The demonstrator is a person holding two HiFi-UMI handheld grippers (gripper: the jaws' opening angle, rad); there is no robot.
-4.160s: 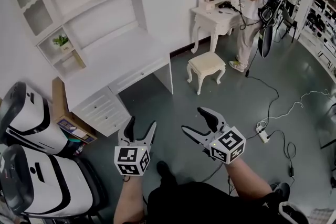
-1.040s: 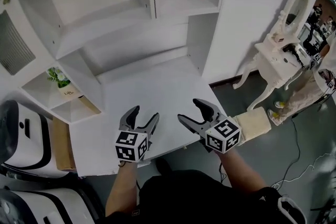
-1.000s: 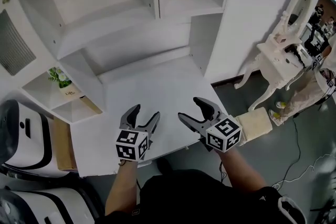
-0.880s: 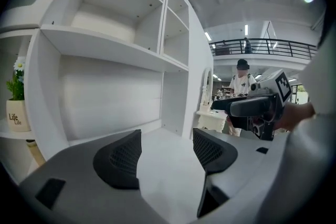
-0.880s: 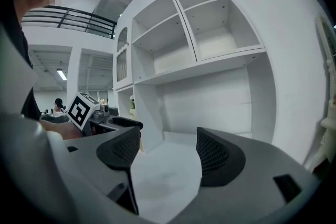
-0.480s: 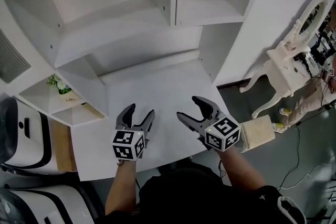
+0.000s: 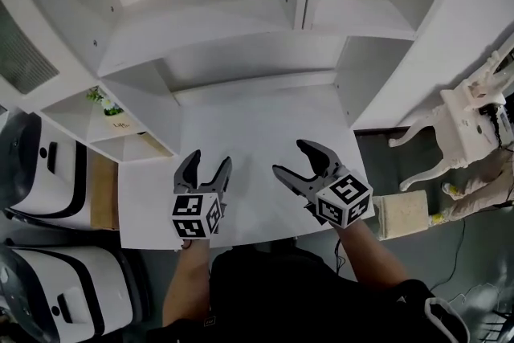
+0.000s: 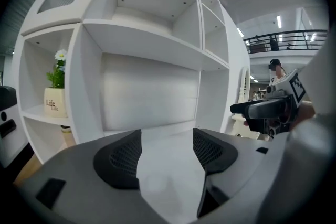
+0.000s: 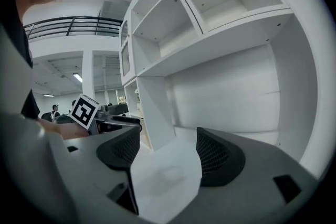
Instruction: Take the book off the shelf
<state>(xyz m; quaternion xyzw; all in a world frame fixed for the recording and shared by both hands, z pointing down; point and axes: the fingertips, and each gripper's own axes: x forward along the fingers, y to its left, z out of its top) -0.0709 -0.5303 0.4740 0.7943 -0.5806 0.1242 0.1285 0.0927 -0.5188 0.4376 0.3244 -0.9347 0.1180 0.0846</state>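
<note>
Overhead, shelf (image 7: 201, 28) cropped; left hand-held gripper (image 7: 208, 159) and right hand-held gripper (image 7: 290, 157) gape.

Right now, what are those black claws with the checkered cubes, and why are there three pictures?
A person holds a pincer tool in each hand: the left gripper and the right gripper. One picture comes from a camera on the person's head, looking down. The other two come from cameras riding on the grippers. Both grippers are open and hold nothing. They hover over a white desk with nothing on it, below white shelves. A small potted plant sits in a side cubby.
</note>
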